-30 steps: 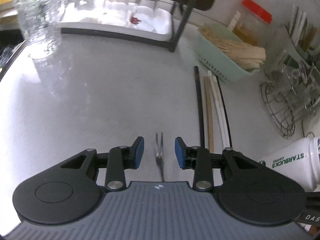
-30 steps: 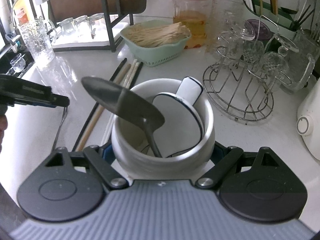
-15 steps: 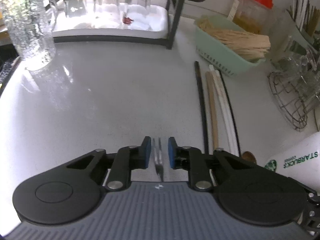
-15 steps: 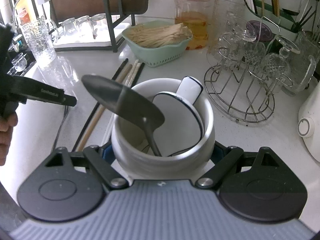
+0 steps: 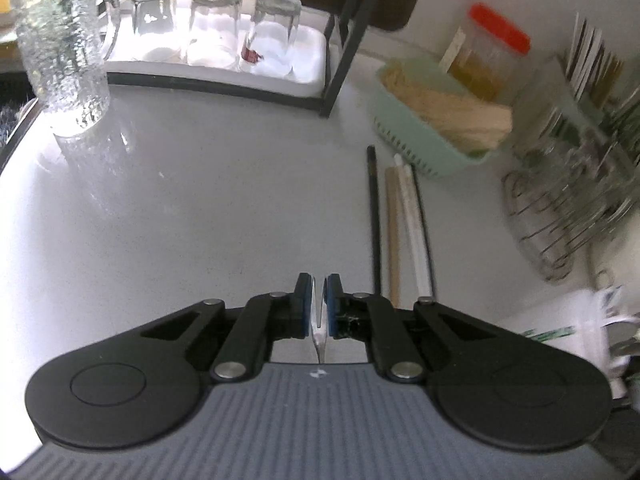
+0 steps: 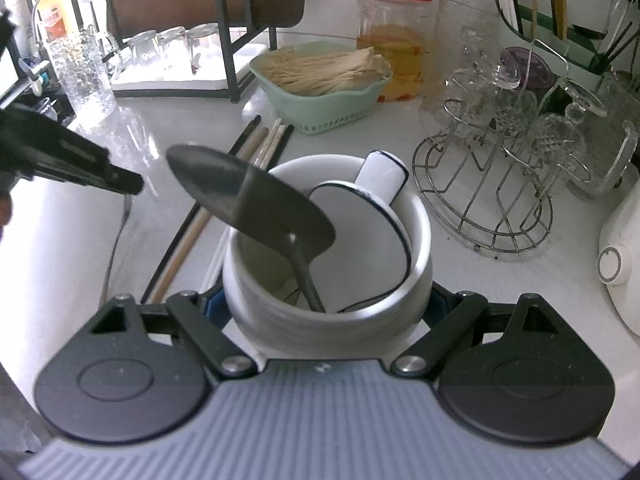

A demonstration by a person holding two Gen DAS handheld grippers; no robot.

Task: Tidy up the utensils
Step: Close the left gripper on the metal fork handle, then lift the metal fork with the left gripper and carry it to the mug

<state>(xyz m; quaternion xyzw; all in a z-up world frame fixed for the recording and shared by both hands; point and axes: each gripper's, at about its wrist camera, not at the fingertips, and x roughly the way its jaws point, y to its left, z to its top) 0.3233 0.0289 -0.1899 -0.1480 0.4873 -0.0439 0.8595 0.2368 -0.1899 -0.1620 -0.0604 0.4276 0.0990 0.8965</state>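
Two grippers in view. No writing legible now: the white cup at the right edge of the left wrist view is motion-blurred, only a green smear of print (image 5: pixel 552 334) shows.

Left gripper (image 5: pixel 319 294): blue pads nearly together, clamped on a thin silver metal utensil handle (image 5: pixel 319 330); the jaws have just been closing onto it. The handle runs straight up the frame between the pads, its long axis along the fingers, and widens toward the gripper body. In the right wrist view this gripper (image 6: pixel 132 184) enters from the left edge, and the metal utensil (image 6: pixel 116 248) hangs from its tip down toward the lower left; its far end is hidden behind the right gripper's body, so fork or spoon cannot be told.

Right gripper (image 6: pixel 328 304): spread wide, clamped on both sides of a white round ceramic holder (image 6: pixel 420 240) at frame centre. Inside it stand a dark grey metal spoon (image 6: pixel 248 200), bowl up and tilted to the upper left, and a white ceramic soup spoon with a dark rim (image 6: pixel 372 236), handle pointing up-right.

Several chopsticks, black, wooden and white (image 5: pixel 400 232), lie side by side on the white counter (image 5: pixel 200 200), long axes running up the frame toward a mint-green plastic basket of wooden sticks (image 5: pixel 420 136). In the right wrist view the chopsticks (image 6: pixel 256 148) run diagonally from behind the holder to the basket (image 6: pixel 320 108).
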